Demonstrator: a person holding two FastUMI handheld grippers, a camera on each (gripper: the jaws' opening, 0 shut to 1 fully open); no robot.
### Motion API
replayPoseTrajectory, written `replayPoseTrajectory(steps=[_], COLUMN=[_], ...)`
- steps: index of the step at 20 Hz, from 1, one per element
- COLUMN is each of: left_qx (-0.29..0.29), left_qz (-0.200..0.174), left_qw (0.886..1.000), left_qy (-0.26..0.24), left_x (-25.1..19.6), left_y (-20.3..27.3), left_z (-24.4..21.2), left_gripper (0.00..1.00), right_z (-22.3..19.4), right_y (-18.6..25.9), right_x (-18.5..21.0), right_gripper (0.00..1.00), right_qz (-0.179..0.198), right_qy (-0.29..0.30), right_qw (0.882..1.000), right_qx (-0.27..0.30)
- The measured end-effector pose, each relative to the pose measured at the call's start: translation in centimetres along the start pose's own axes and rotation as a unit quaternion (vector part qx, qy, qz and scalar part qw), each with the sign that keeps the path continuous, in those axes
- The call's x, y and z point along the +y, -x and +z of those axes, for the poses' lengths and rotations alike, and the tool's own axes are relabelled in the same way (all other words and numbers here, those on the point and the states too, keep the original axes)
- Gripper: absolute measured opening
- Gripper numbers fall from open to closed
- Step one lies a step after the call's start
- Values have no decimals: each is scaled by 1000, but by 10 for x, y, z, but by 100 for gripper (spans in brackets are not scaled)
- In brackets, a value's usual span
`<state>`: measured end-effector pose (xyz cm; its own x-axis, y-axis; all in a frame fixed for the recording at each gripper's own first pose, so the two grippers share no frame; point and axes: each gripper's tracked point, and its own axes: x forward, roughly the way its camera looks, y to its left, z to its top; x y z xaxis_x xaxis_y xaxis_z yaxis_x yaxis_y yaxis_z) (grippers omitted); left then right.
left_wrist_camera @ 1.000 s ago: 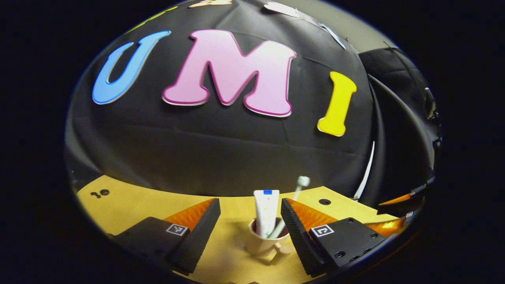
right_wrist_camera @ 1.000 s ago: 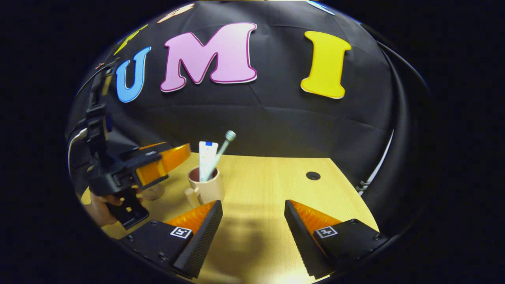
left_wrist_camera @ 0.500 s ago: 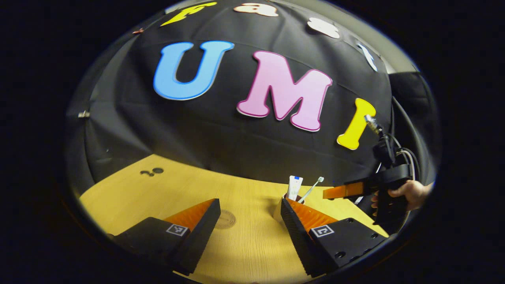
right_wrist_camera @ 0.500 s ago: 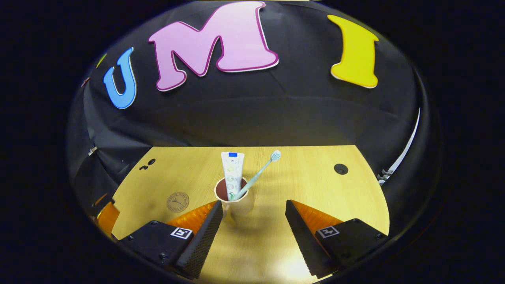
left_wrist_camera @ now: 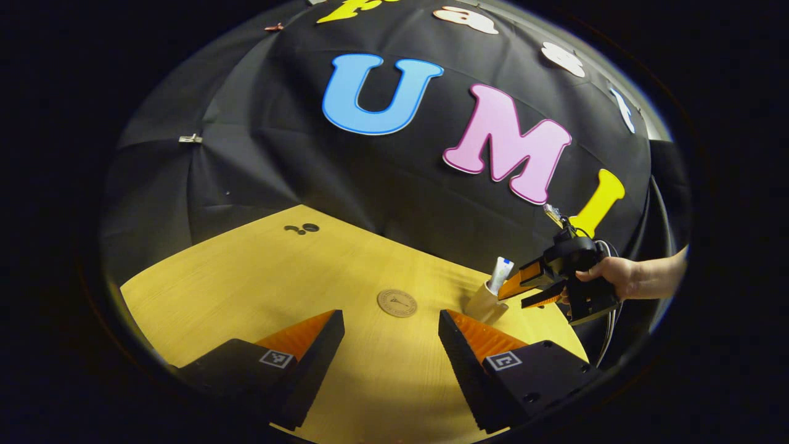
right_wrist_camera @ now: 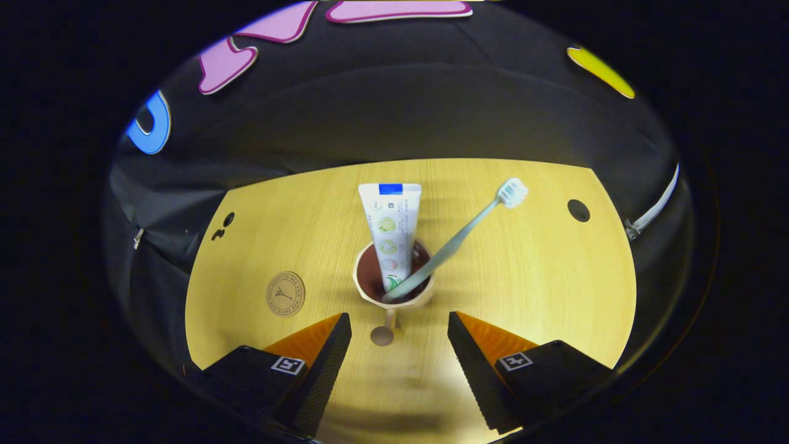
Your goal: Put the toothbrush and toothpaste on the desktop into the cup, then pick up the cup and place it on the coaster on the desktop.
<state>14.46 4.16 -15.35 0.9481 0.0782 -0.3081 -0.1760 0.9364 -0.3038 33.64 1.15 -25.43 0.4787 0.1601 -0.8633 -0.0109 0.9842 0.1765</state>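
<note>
A beige cup stands upright on the wooden desktop, holding a white toothpaste tube and a pale toothbrush that leans right. Its handle points toward my right gripper, which is open just short of the cup, fingers either side of the handle. A round brown coaster lies to the cup's left. In the left gripper view, my left gripper is open over bare desktop, with the coaster ahead and the cup with the toothpaste tube at the right. The right gripper, held by a hand, hangs over the cup.
A round hole pierces the desktop at the far right and small holes at the far left. Black cloth walls the desk's back and sides. A white cable hangs at the right edge.
My right gripper has closed in on the cup and tilted down, so the cup now sits between its fingertips' line. My left gripper swung left and away from the cup; the coaster came into its view.
</note>
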Motion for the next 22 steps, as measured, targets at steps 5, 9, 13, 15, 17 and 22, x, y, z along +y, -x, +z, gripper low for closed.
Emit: replayPoseTrajectory(steps=[5,9,13,15,17,22], left_qx=[11,24,34,40,42,49], left_qz=[15,28,36,39,41,45], left_qw=[1000,999,999,998,998,998], left_qy=[8,4,7,7,7,7], left_x=[23,38,46,49,49,51], left_y=[9,17,24,26,26,30], left_z=[-8,-19,-29,-32,-33,-40], left_gripper=[97,98,98,100,98,100], right_z=[3,-12,-8,-12,-14,-19], right_y=[-35,-55,-71,-79,-85,-93], right_x=[5,2,-3,-7,-10,-6], right_gripper=[97,100,94,81,73,34], right_qz=[-26,-37,-53,-58,-61,-62], right_qy=[18,13,-3,-16,-17,-7], right_qw=[999,996,995,994,993,993], right_qx=[42,81,80,95,100,100])
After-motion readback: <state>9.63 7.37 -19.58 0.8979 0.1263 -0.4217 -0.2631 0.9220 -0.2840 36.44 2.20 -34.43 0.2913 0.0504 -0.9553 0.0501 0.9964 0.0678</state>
